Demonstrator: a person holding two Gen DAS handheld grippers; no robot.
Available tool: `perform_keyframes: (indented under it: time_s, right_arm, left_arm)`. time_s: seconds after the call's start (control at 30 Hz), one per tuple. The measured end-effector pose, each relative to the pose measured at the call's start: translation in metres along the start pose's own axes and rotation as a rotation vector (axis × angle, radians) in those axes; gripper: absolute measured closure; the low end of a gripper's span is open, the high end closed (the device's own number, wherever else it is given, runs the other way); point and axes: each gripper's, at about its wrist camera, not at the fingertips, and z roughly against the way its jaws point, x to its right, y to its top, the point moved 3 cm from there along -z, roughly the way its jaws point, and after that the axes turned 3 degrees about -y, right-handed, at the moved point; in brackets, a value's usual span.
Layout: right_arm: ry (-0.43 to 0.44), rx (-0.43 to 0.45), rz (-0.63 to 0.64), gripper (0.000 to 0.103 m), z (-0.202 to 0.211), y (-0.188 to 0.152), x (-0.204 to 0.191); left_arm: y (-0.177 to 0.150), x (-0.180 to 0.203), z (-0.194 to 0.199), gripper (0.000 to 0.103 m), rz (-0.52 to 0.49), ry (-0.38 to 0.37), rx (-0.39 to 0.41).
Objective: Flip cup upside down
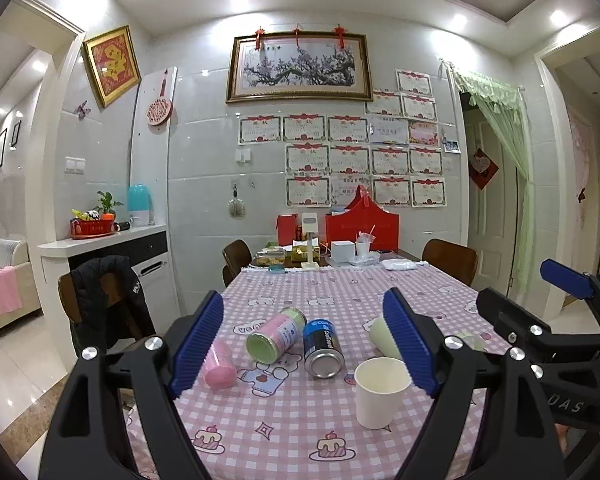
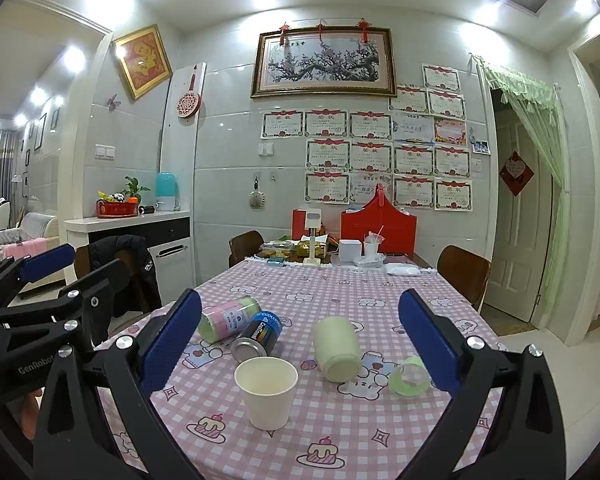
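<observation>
A white paper cup point(image 1: 380, 390) stands upright, mouth up, on the pink checked tablecloth point(image 1: 284, 432); it also shows in the right wrist view point(image 2: 266, 390). My left gripper point(image 1: 304, 346) is open and empty, held above the table, with the cup just inside its right finger point(image 1: 410, 344). My right gripper point(image 2: 300, 344) is open and empty, with the cup low between its fingers, nearer the left one point(image 2: 172, 344). Each gripper shows at the edge of the other's view.
Lying on the cloth: a pink-and-green can point(image 1: 276, 338), a blue can point(image 1: 322, 346), a pink cup point(image 1: 219, 364), a pale green cup point(image 2: 337, 348) and a small green cup point(image 2: 409, 376). Boxes and clutter fill the far end point(image 1: 340, 248). Chairs point(image 1: 450, 260) flank the table.
</observation>
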Motion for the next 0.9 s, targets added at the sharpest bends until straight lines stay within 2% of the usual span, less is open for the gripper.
perform_keyframes:
  time_s: [0.43,0.9]
  right_arm:
    - [-0.008,0.007,0.001,0.008,0.0012,-0.0012,0.001]
    - [-0.013,-0.001,-0.003,0.008,0.0024,-0.0027,0.0026]
  left_arm:
    - [0.0036,0.0036,0.0062,0.021,-0.03,0.039,0.047]
    - [0.0043,0.0049,0.0062,0.021,-0.03,0.038,0.046]
